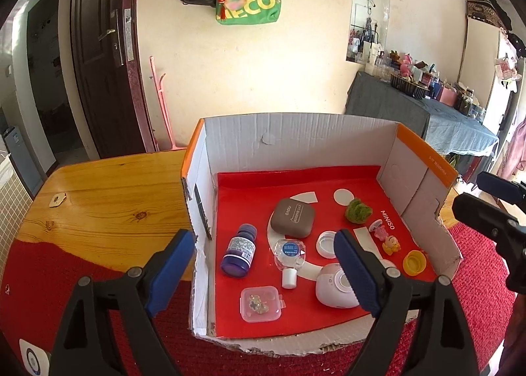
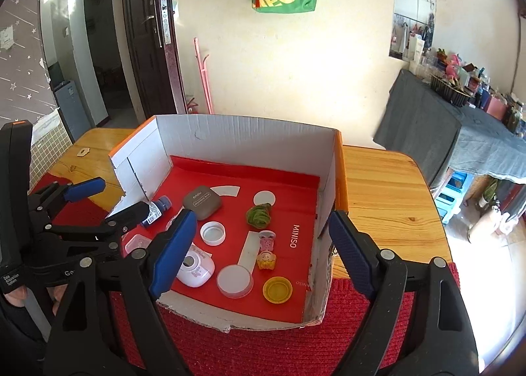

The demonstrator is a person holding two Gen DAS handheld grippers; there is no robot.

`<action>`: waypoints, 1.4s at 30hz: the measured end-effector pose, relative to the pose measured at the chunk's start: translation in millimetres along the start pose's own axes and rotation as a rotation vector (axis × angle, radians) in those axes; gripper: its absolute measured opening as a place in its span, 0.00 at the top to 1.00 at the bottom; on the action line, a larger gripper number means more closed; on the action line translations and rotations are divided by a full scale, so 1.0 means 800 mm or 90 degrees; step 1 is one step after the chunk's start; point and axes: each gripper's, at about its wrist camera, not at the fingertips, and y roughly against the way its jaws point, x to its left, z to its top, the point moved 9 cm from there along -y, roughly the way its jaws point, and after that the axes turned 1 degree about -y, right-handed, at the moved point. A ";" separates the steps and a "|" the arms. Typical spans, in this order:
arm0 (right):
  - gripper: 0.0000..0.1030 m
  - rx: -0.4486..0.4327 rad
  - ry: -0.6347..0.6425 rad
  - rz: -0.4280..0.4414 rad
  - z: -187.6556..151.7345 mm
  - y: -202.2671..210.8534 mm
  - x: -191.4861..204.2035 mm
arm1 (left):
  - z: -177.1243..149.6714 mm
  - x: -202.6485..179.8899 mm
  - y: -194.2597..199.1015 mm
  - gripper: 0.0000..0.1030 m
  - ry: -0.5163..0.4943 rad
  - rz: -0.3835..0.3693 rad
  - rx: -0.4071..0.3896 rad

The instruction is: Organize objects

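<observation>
A wooden table point(image 2: 388, 192) carries a red mat point(image 2: 263, 343) and on it a cardboard box point(image 1: 296, 142) – white inside, orange on the outer edges, with a red sheet on the floor and a torn, low front wall. The things lie scattered on this red floor. From the box centre, a grey-brown case point(image 1: 292, 217) lies at about 11 o'clock, a purple bottle point(image 1: 239, 255) at 9 o'clock, a white-pink round device point(image 2: 194, 269) at 6 o'clock. A small clear bottle point(image 1: 289, 256) lies just beside the device, a clear little box point(image 1: 261, 304) at 7 o'clock. A green fuzzy ball point(image 1: 358, 210) is at 2 o'clock, a yellow cap point(image 2: 277, 290) at 4 o'clock.

The left gripper point(image 1: 263, 274) hovers over the front left corner, its fingers spread wide, holding nothing. The right gripper point(image 2: 259, 254) hangs above the front right part – also wide open and empty.
</observation>
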 end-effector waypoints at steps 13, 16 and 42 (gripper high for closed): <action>0.07 -0.117 0.006 -0.006 -0.046 0.005 0.005 | -0.040 -0.011 0.017 0.02 -0.024 0.034 -0.066; 0.07 -0.114 0.001 -0.016 -0.056 -0.008 0.005 | -0.044 -0.010 0.011 0.02 -0.014 0.033 -0.069; 0.06 -0.038 -0.052 -0.040 -0.082 -0.058 -0.025 | -0.059 -0.006 -0.015 0.00 0.007 0.032 -0.046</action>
